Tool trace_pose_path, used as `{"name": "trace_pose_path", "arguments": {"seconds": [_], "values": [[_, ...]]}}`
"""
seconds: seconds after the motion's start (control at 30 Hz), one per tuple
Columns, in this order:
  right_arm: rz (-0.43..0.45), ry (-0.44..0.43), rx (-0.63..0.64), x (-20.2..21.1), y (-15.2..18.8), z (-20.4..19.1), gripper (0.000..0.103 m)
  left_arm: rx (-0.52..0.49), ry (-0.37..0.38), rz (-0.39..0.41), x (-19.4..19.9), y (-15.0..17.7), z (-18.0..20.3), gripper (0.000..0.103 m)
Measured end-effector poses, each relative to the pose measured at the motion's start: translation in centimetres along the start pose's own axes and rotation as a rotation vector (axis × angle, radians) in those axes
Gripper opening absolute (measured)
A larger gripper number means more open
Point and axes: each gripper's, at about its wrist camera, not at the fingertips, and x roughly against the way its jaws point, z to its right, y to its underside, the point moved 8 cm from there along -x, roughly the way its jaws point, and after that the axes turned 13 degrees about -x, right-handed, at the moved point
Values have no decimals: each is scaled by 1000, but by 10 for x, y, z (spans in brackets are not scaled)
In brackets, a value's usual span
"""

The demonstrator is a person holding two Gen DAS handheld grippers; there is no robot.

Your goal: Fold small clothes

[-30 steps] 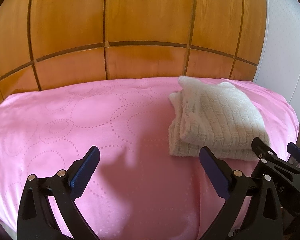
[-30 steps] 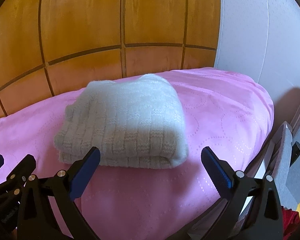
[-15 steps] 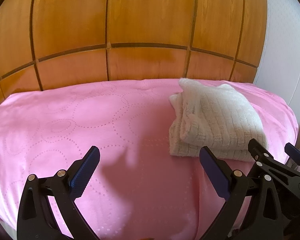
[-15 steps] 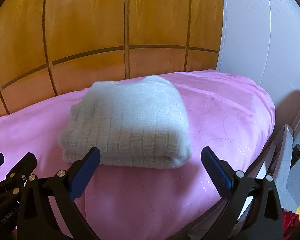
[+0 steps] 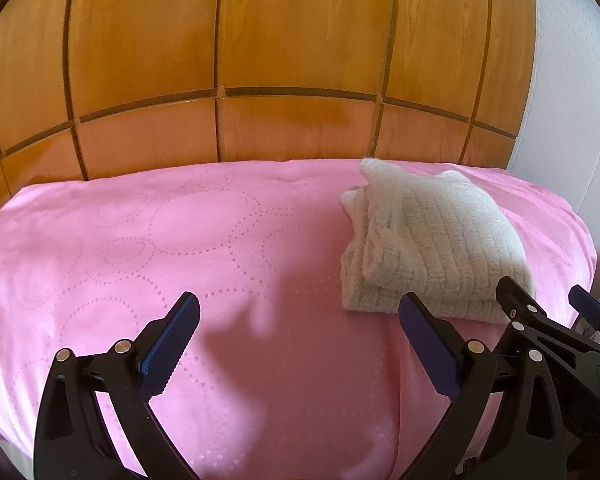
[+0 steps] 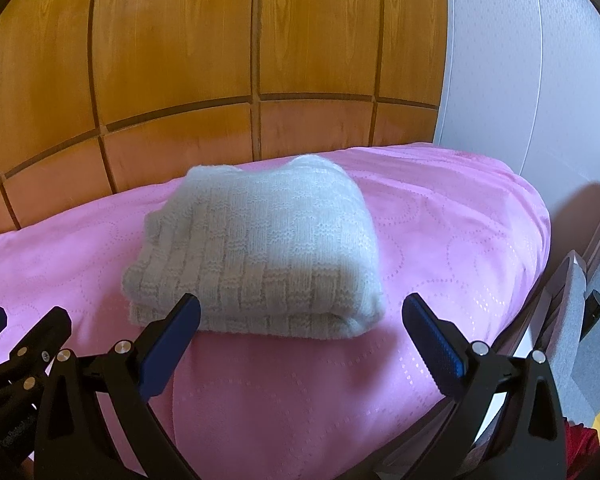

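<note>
Right wrist view: the folded cream knit garment point(image 6: 256, 256) lies in the middle of the frame, a neat thick bundle with a basket-weave pattern, its rounded fold facing the lower right and its stacked edges showing along the lower left. It rests on the pink bedcover point(image 6: 440, 240), which is printed with dotted circles and fills the lower half of the picture. The right gripper point(image 6: 300, 320) sits at the bottom of the frame with its jaws spread wide, nothing between them; its left blue pad point(image 6: 172, 344) overlaps the garment's near edge in the picture, though whether it touches the knit cannot be told. The other pad stands over bare bedcover at lower right. Part of the left gripper point(image 6: 20, 360) shows at the lower left edge.

In the left wrist view the same garment point(image 5: 432, 248) sits right of centre, toward the right end of the pink bedcover point(image 5: 140, 240), with its layered open edges turned to the left. The left gripper point(image 5: 300, 340) is at the bottom with its jaws also spread wide and holding nothing, over bare bedcover. The right gripper point(image 5: 548, 320) appears at the lower right, just in front of the garment.

Behind the bed a panelled wooden headboard point(image 6: 220, 60) fills the upper frame, and a white wall point(image 6: 520, 60) stands at upper right.
</note>
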Motion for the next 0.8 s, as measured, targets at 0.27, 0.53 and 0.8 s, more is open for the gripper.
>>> {"name": "trace_pose_path", "arguments": {"seconds": [0.27,0.53,0.8], "values": [[-16,1,-6,-5,1,3,101,1,-9,-7,1,2,1,99],[-15,1,-1,-4,3,2,101,5,-5,-7,2,2,1,99],[-23,1,-2,-4,6,2,101,9,-8,-13,0,2,0,99]]}}
